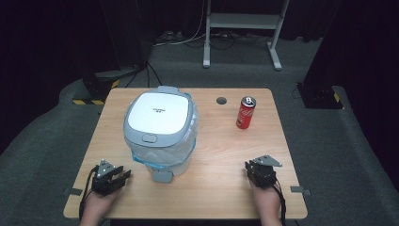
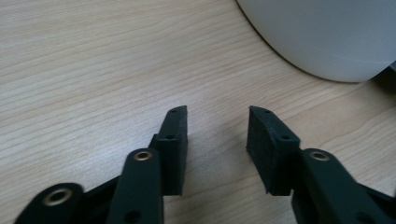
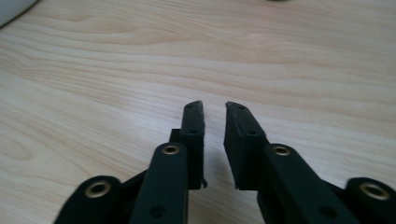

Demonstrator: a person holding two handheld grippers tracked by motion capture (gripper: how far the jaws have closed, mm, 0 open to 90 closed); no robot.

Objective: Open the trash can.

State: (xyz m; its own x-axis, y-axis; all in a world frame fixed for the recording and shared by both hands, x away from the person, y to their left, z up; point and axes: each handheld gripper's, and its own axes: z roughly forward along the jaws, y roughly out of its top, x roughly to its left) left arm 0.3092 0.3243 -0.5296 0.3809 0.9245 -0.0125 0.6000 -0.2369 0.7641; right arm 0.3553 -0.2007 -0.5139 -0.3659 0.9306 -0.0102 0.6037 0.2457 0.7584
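The wooden table (image 1: 221,155) has rounded corners and dark grey carpet on every side. Its near half is mostly bare board: a wide open stretch lies between the 2 grippers, broken only by the foot pedal (image 1: 162,176) of the bin, which juts toward the near edge.

The left gripper (image 1: 123,178) sits near the front left corner, held by a hand (image 1: 96,207) that comes over the near edge. In the left gripper view its jaws stand apart with a plain gap and only bare wood between them; the bin's white wall (image 2: 327,37) curves close by at upper right.

The right gripper (image 1: 248,165) sits near the front right corner, well clear of the right edge. In the right gripper view its jaws are drawn nearly together, a thin slit between the pads, pinching nothing.

The pedal bin (image 1: 160,129) stands left of centre, nearest the left gripper. Its lid is shut, white with a grey rim and a front latch, and a clear liner with a blue band bulges below the rim. Small print on the lid is too fine to read.

A red can (image 1: 245,113) stands upright at the back right, with white script that looks like Coca-Cola. A dark round cable port (image 1: 221,100) lies just left of it.
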